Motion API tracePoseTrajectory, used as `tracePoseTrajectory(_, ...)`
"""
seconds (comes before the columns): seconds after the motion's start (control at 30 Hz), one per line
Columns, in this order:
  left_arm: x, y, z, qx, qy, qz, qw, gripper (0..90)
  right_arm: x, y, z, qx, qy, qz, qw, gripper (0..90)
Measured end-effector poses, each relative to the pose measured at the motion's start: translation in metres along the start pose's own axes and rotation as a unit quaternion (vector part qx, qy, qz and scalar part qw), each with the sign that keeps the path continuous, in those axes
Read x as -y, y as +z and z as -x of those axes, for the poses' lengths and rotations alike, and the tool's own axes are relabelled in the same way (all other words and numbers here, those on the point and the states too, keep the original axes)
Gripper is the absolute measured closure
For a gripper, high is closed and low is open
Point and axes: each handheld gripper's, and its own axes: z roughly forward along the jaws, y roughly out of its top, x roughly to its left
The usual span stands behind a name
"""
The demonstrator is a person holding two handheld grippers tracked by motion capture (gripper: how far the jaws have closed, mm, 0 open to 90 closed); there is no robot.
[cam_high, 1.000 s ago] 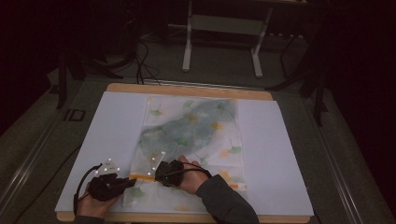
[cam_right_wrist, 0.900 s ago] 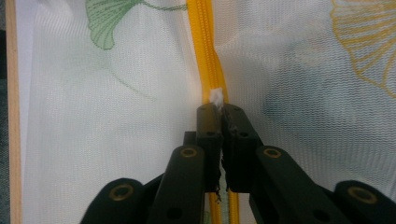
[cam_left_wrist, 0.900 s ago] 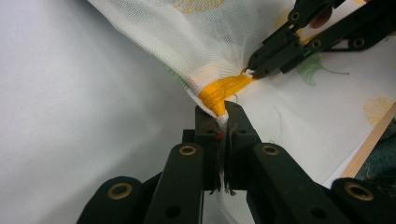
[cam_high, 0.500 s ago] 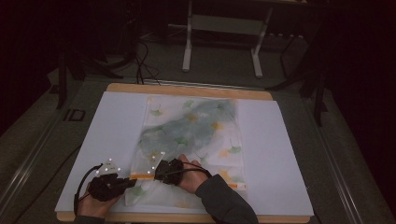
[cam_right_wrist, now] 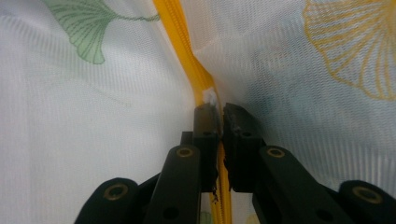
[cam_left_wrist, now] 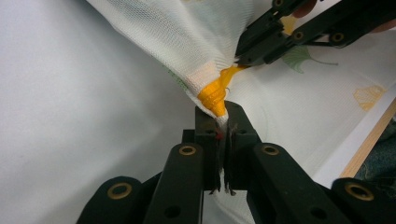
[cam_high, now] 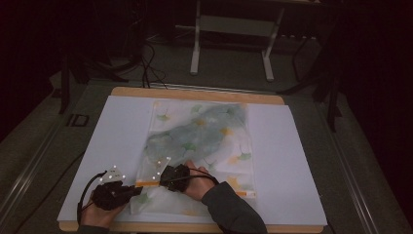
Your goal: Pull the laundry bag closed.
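We have a white mesh laundry bag (cam_high: 199, 146) with a ginkgo-leaf print lying flat on the white sheet (cam_high: 292, 161) that covers the desk (cam_high: 195, 92), long side running away from us. Our left gripper (cam_left_wrist: 223, 116) sits at the bag's near left corner, jaws pinched fully together on the bunched end of the orange zipper (cam_left_wrist: 214, 95), with the mesh pulled up into a peak from that point. In the high view the left gripper (cam_high: 139, 189) is low at the desk's near edge, just off the bag. Our right gripper (cam_right_wrist: 219, 112) is right next to it, farther along the same zipper (cam_right_wrist: 187, 51); jaws nearly together, with a small white piece at the zipper between the tips, probably the slider pull, too blurred to be sure. In the left gripper view the right gripper's tips (cam_left_wrist: 240, 58) touch the zipper just beyond our pinch. Both hands rest near the bag's near edge.
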Motion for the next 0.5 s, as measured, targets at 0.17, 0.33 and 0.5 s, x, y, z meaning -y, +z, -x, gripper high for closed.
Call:
tracePoseTrajectory(0.17,0.0004,-0.0006,-0.001,-0.002,-0.003,0.0,1.0,86.3,-0.0026,-0.0016,0.0015,-0.004,-0.001,-0.011,0.9999,90.0)
tracePoseTrajectory(0.33,0.0002,-0.0005,-0.0004,-0.003,-0.002,0.0,1.0,86.4,0.0024,-0.0046,-0.0018,-0.002,-0.002,-0.003,1.0,90.0)
tracePoseTrajectory(0.5,0.0009,-0.0023,-0.0017,-0.005,-0.006,0.003,1.0,86.4,0.0041,-0.0092,-0.0037,0.006,-0.015,-0.018,0.9997,90.0)
